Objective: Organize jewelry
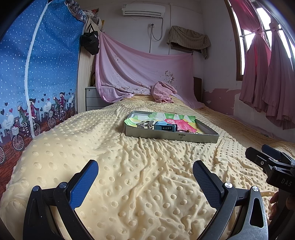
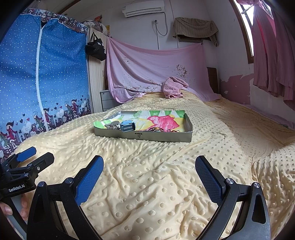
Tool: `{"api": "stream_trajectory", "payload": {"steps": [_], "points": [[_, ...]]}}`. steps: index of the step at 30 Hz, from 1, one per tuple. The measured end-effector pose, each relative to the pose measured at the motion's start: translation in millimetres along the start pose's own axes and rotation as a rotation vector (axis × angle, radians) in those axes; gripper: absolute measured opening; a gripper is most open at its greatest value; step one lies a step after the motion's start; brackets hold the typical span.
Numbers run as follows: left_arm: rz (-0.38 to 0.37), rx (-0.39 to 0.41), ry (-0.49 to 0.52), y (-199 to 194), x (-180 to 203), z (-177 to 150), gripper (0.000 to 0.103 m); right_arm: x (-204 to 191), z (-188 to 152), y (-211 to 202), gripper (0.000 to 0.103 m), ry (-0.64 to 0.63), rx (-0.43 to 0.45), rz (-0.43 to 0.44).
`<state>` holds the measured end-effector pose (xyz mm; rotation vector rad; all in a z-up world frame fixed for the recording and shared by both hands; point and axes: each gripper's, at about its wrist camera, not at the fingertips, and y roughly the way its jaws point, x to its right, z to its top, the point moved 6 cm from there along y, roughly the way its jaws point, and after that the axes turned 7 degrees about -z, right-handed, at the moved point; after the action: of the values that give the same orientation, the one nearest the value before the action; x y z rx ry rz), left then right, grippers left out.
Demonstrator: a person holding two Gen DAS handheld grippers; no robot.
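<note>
**Both grippers spread wide, short of the tray**

Left gripper point(image 1: 145, 170) held low over the yellow dotted blanket point(image 1: 147, 184), near side of the shallow grey tray point(image 1: 171, 136), well apart from it; blue-padded fingers point(image 1: 86, 181) splayed wide, nothing between them. Right gripper point(image 2: 149, 167) likewise low over the blanket, also on the near side of the tray, jaws just as wide and empty. Seen side by side: right gripper at the right edge of the left wrist view, left gripper at the left edge of the right wrist view, with fingertips of a hand point(image 2: 24, 205) wrapped on its handle.

Tray flat on the blanket, lined with a bright paper point(image 2: 162, 118) in green, yellow and pink. Inside, against the near wall: a blue watch point(image 2: 128, 126) with its strap, a silvery metal piece point(image 2: 111, 125) just left of it, and a tangle of small brownish jewelry point(image 2: 158, 129) to its right, too small to tell apart.

Beyond the tray, a crumpled pink towel point(image 1: 163, 91) on the bed, and behind that a pink sheet point(image 1: 138, 68) hung across the wall. Above it, a white air conditioner point(image 1: 142, 8). Left of the tray, a blue dotted fabric wardrobe point(image 1: 36, 73) with a white zip, and a black bag point(image 1: 90, 41) hanging beside it. Right of the tray, pink curtains point(image 1: 265, 73) tied back at a window
</note>
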<state>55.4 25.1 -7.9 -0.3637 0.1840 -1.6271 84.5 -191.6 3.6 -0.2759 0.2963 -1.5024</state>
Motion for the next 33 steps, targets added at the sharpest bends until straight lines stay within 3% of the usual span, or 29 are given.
{"api": "stream_trajectory", "payload": {"steps": [33], "points": [[0.028, -0.004, 0.003, 0.0, 3.2, -1.1, 0.103, -5.7, -0.6, -0.8, 0.098, 0.0, 0.0, 0.003]]}}
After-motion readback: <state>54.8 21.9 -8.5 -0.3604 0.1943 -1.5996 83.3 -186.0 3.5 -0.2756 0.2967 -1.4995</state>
